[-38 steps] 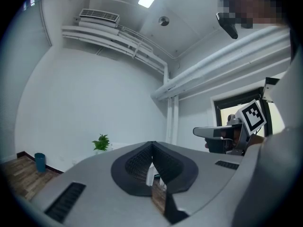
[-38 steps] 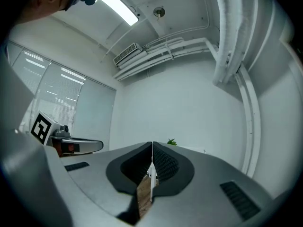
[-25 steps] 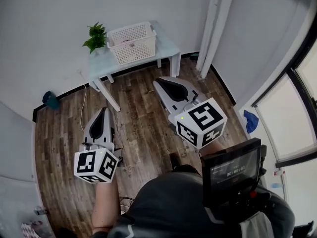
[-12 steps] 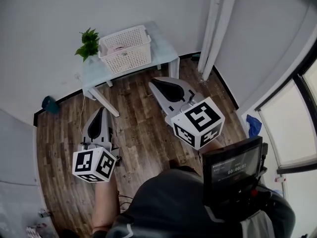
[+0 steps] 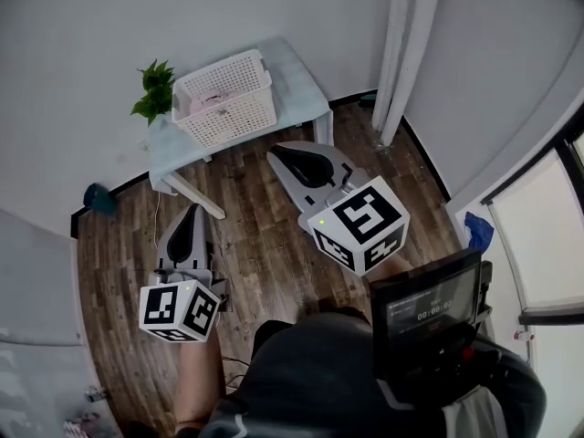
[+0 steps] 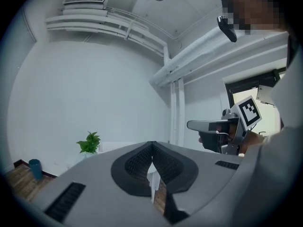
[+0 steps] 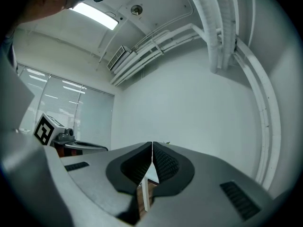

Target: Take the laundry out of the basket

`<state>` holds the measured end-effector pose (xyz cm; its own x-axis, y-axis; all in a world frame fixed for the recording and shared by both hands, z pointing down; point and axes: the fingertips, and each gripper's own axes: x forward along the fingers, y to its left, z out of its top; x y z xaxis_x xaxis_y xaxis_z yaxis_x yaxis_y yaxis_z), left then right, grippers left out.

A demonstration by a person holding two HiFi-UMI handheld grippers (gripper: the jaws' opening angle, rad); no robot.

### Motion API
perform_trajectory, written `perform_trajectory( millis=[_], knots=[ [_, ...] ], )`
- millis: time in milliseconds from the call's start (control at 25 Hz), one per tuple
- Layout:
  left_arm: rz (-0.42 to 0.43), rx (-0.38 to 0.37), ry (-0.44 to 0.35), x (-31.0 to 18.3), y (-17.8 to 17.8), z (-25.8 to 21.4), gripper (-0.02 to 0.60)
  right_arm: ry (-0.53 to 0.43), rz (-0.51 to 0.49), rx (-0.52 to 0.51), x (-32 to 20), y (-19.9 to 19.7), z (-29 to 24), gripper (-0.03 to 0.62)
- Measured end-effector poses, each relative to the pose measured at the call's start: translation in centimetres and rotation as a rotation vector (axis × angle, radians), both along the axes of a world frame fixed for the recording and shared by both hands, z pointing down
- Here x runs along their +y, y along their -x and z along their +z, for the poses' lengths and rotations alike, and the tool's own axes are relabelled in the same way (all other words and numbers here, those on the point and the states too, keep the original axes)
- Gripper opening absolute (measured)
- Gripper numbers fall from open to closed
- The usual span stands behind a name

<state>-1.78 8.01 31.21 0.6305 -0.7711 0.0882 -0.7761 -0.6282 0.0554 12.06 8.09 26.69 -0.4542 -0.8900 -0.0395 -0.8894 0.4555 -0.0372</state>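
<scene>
A white lattice laundry basket [image 5: 224, 99] stands on a small pale table [image 5: 301, 85] against the wall, with pink laundry [image 5: 206, 102] showing inside it. Both grippers are held level over the wooden floor, short of the table and pointing toward it. My left gripper [image 5: 192, 212] is shut and holds nothing; in its own view the tips [image 6: 152, 144] meet, with the basket [image 6: 113, 147] faint beyond. My right gripper [image 5: 279, 154] is shut and empty too, nearer the table's front edge, its tips [image 7: 152, 144] pressed together.
A green potted plant [image 5: 152, 88] sits on the table left of the basket. White pipes [image 5: 401, 53] run down the corner to the table's right. A blue object [image 5: 97, 197] lies on the floor by the left wall. A window [image 5: 547, 245] fills the right side.
Both grippers have been carried forward toward the table, still shut. The table and basket now sit lower and further left in the head view.
</scene>
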Motion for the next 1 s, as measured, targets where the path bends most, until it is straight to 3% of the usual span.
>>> perform_trajectory(
  millis=[520, 1000],
  knots=[
    [-0.012, 0.037, 0.039, -8.9, 2.2, 1.8, 0.009, 0.021, 0.02, 0.01, -8.2, 1.4, 1.6, 0.018],
    [0.004, 0.065, -0.005, -19.1, 7.0, 0.1, 0.009, 0.012, 0.056, 0.015, -18.0, 4.9, 1.0, 0.018]
  ],
)
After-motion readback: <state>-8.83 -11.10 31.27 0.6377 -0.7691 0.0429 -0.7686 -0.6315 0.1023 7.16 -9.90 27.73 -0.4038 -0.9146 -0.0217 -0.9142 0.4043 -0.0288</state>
